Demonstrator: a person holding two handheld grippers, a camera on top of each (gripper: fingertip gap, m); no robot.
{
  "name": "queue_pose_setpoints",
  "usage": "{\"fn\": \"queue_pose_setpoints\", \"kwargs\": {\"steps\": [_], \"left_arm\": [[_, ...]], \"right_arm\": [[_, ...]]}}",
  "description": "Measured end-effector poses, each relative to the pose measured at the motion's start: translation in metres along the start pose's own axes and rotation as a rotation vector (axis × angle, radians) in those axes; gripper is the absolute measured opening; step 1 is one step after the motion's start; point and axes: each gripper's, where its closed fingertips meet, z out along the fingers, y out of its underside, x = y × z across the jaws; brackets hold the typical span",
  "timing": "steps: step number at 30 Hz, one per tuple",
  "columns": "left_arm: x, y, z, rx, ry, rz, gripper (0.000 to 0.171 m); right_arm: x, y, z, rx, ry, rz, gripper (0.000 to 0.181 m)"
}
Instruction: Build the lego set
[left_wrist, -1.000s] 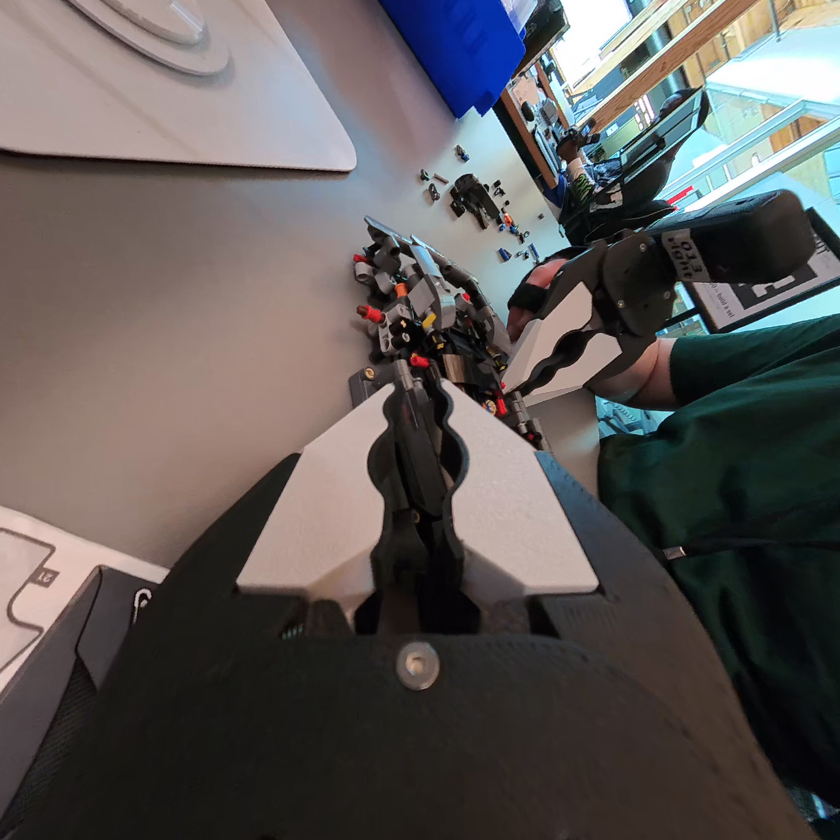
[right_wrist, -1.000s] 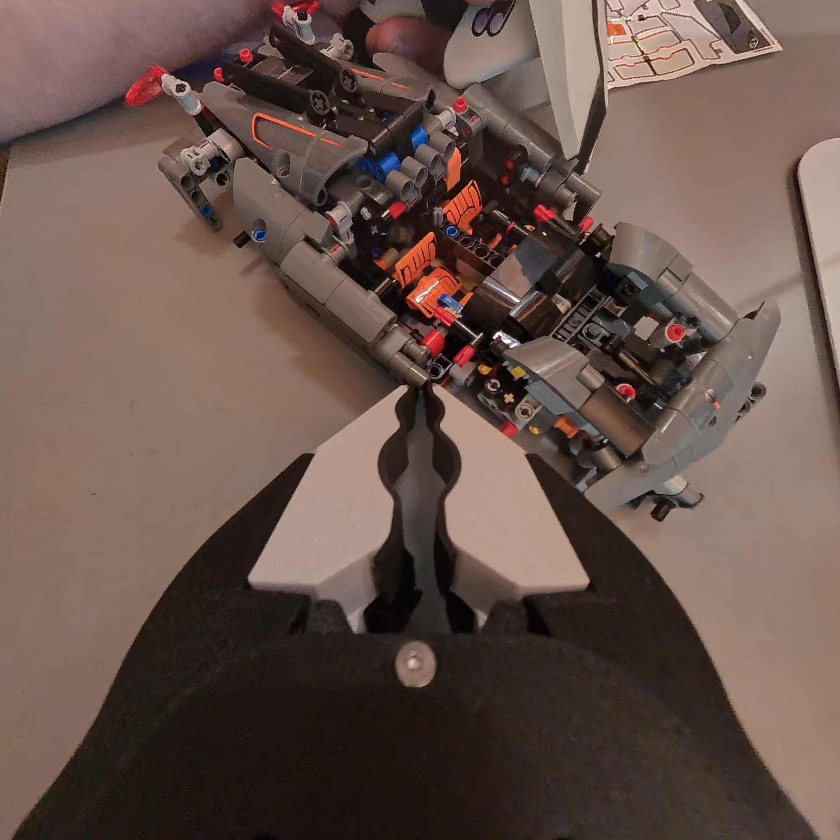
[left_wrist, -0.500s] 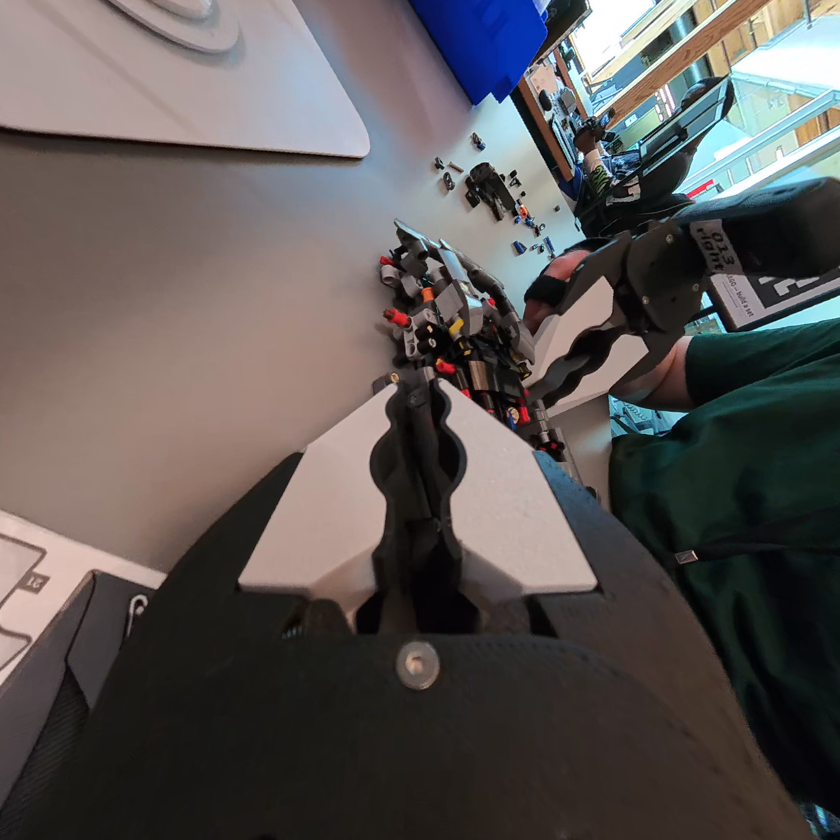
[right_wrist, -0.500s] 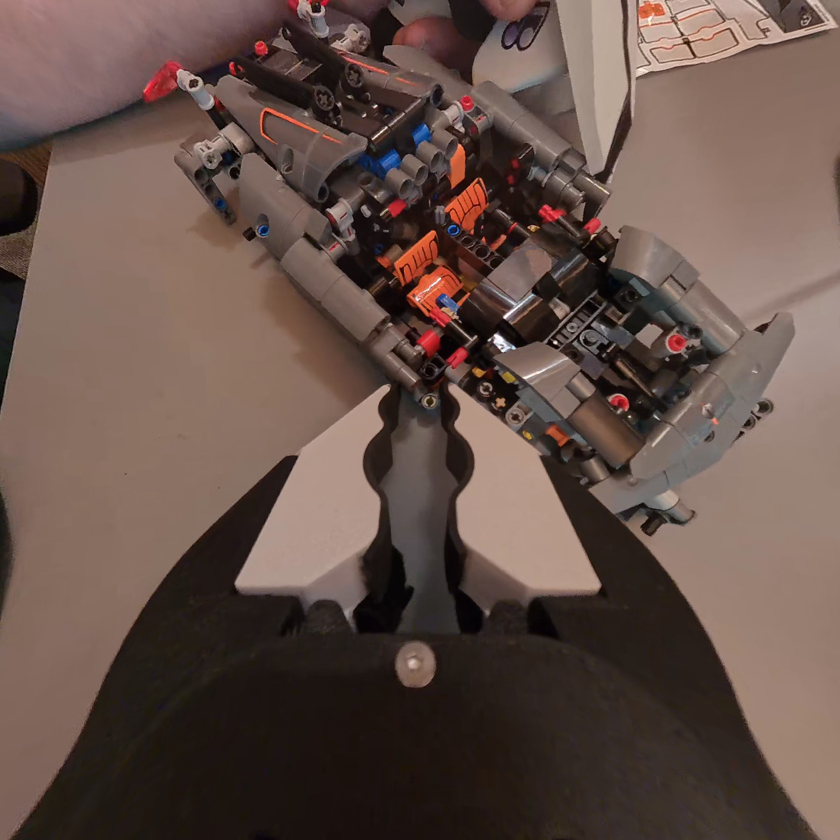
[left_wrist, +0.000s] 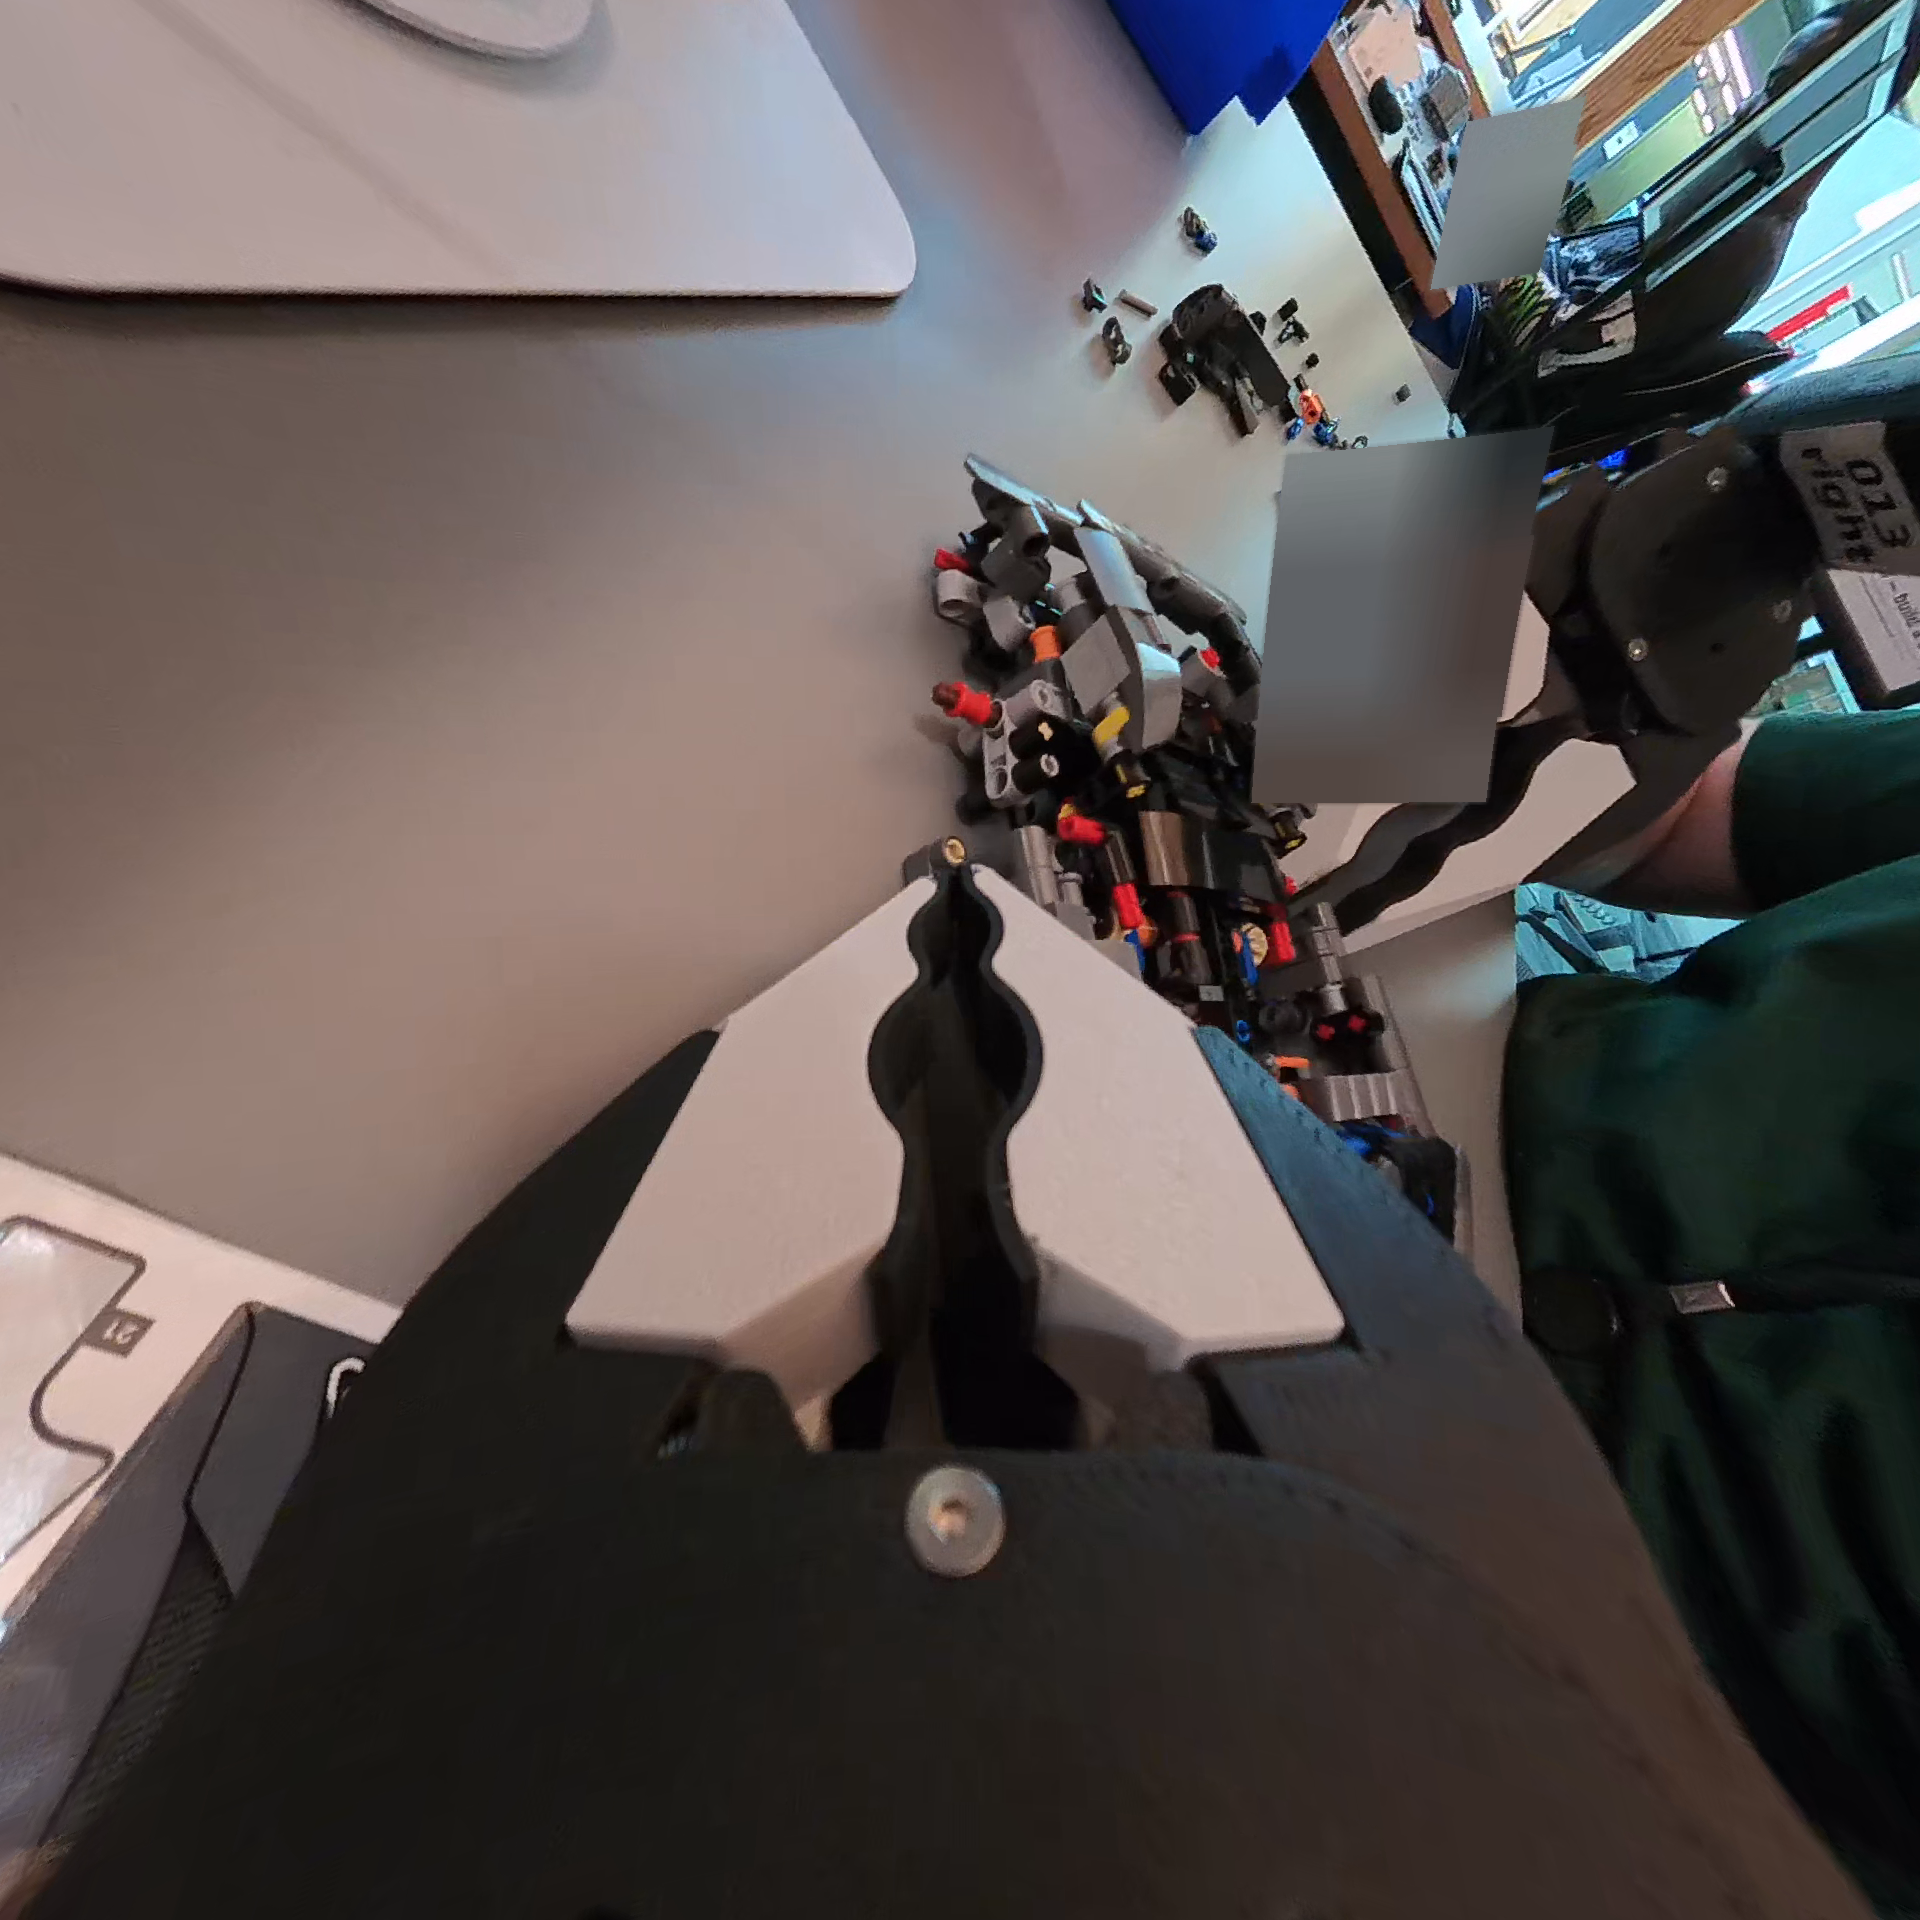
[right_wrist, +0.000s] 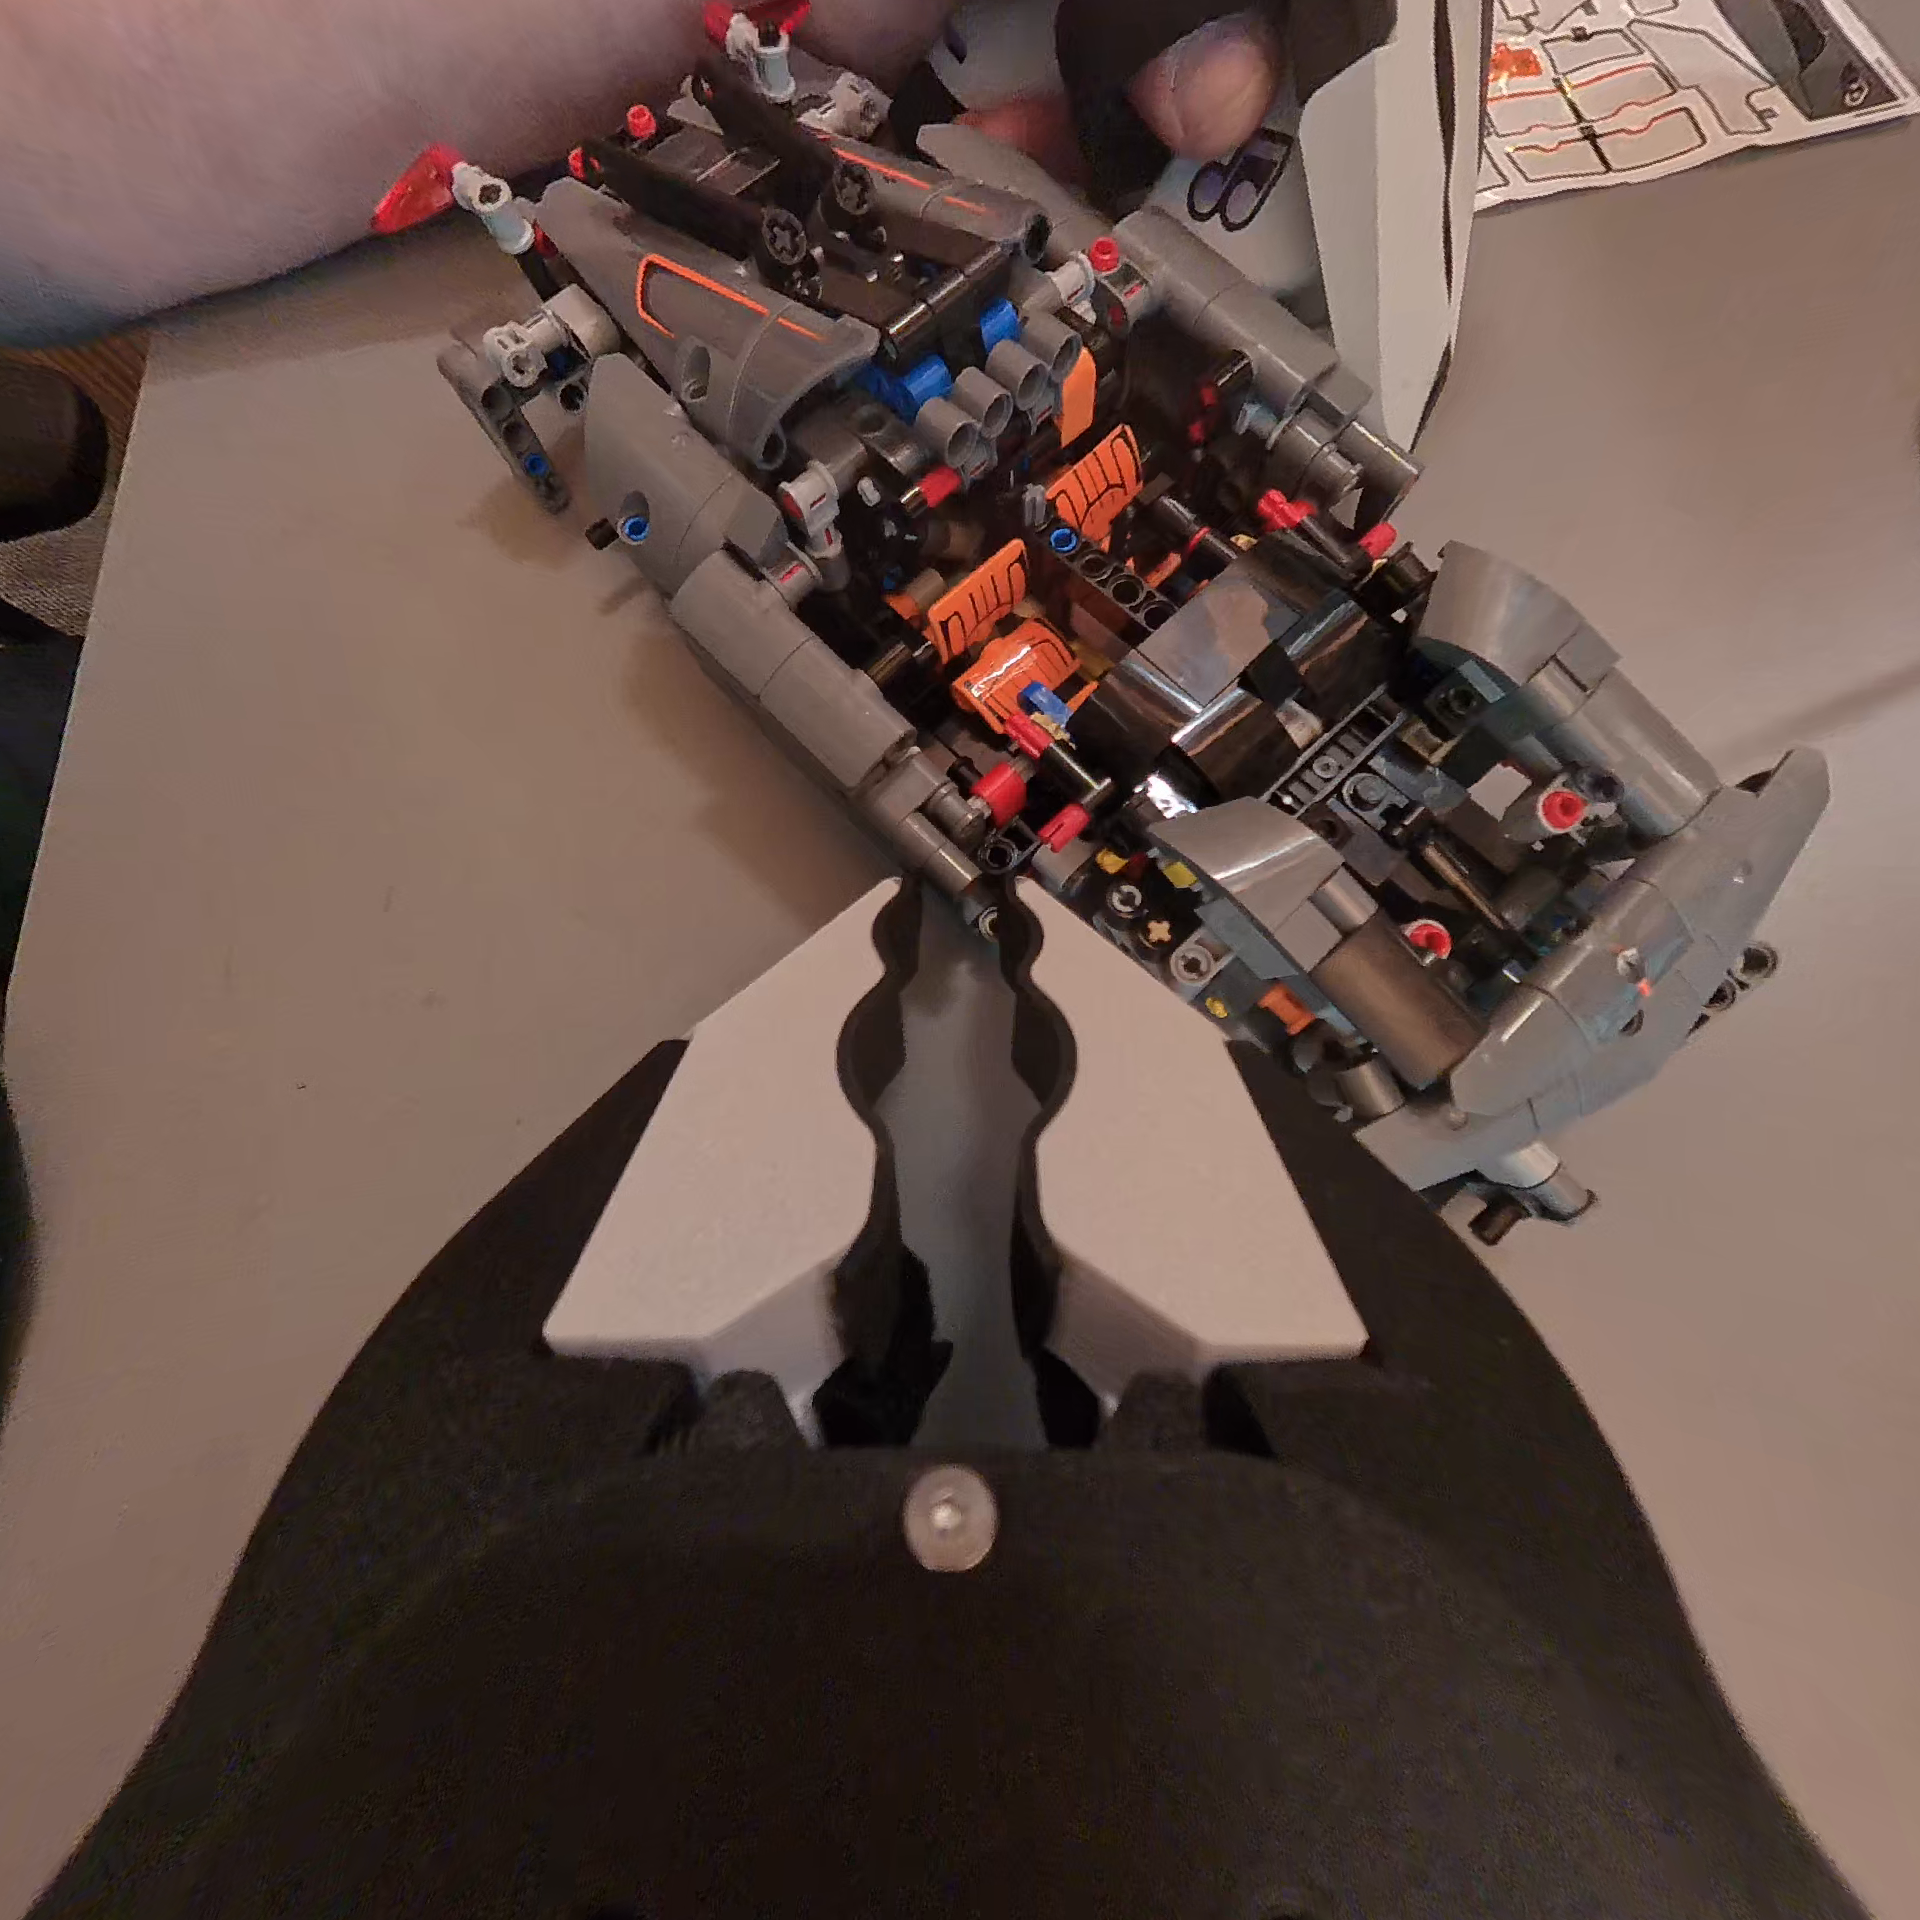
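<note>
Lego car (right_wrist: 1091, 644): grey, black and orange Technic model, partly built, lying on the grey table (right_wrist: 312, 831).
Left gripper (left_wrist: 951, 883): at the car's far side; jaws nearly closed on a dark part of the car, tips meeting at a tan-tipped pin.
Right gripper (right_wrist: 961, 904): tips against the car's near grey side beam; jaws narrow, a slim gap between them, clamping nothing visible.
Loose pieces (left_wrist: 1226, 348): scattered well beyond the car.
Instruction sheet (right_wrist: 1662, 94): flat on the table behind the car.
White pad (left_wrist: 416, 187): well apart from the car.

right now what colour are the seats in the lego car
Orange seats with dark line markings, clearest in the right wrist view.
</note>
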Motion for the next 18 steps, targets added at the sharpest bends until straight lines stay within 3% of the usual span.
{"fn": "queue_pose_setpoints", "kwargs": {"steps": [18], "left_arm": [[-0.0055,0.0003,0.0024,0.008,-0.081,0.025,0.0]], "right_arm": [[-0.0047,-0.0005,0.003,-0.006,-0.018,0.113,0.005]]}}
